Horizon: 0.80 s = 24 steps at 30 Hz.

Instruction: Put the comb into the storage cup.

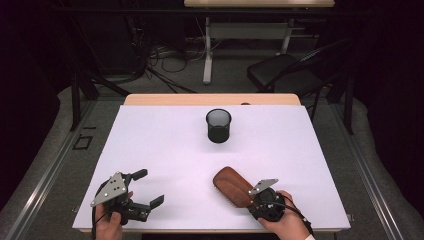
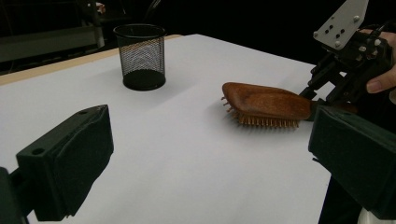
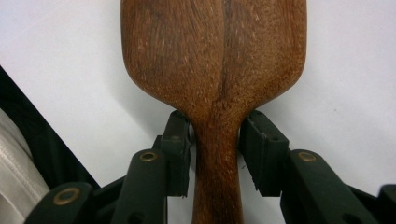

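Right gripper view: hairbrush [image 3: 215, 60] bristles hidden, handle end cut off.

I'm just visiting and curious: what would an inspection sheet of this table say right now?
Surface: white table top, bare apart from two things.
Job's things: wooden hairbrush, bristles down; black mesh cup upright, apart from it.
Clutter: nothing seen.
Grippers: right gripper has the brush handle between its jaws, pads at its sides; left gripper open, holding nothing.
Cables: a cable trails from the right gripper.
Surroundings: dark room, black chair, floor wires.
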### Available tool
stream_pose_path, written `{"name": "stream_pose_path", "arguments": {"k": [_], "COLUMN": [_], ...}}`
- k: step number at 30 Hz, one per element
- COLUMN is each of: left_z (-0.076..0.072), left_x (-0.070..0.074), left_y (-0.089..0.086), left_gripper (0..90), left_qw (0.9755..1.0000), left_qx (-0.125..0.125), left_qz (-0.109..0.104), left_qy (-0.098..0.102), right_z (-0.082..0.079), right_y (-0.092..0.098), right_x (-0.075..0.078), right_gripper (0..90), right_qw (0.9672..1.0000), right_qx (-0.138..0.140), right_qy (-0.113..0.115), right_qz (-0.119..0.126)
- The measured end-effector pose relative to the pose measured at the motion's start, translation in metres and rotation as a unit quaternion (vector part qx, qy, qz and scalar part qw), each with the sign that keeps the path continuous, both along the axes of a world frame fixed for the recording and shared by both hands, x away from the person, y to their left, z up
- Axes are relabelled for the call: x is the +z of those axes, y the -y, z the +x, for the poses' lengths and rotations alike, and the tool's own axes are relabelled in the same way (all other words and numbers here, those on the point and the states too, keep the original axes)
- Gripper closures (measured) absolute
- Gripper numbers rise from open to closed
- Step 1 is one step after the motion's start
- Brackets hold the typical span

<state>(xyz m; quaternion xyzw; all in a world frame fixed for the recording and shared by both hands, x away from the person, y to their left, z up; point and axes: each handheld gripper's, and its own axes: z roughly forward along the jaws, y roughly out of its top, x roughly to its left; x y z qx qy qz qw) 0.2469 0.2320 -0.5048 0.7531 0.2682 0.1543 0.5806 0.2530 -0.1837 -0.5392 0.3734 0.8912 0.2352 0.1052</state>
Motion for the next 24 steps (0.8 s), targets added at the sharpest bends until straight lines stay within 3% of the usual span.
{"name": "stream_pose_path", "arguments": {"k": [24], "left_z": [-0.0002], "left_x": [-0.0003], "left_y": [0.0002], "left_gripper": [0.1], "left_qw": [1.0000], "left_qx": [0.002], "left_qz": [0.002], "left_qy": [-0.002], "right_z": [0.0038], "right_y": [0.0002], "right_x": [-0.0001], "right_gripper": [68.0], "right_qw": [0.9999], "right_qx": [0.004], "right_qy": [-0.011], "right_qz": [0.006]}}
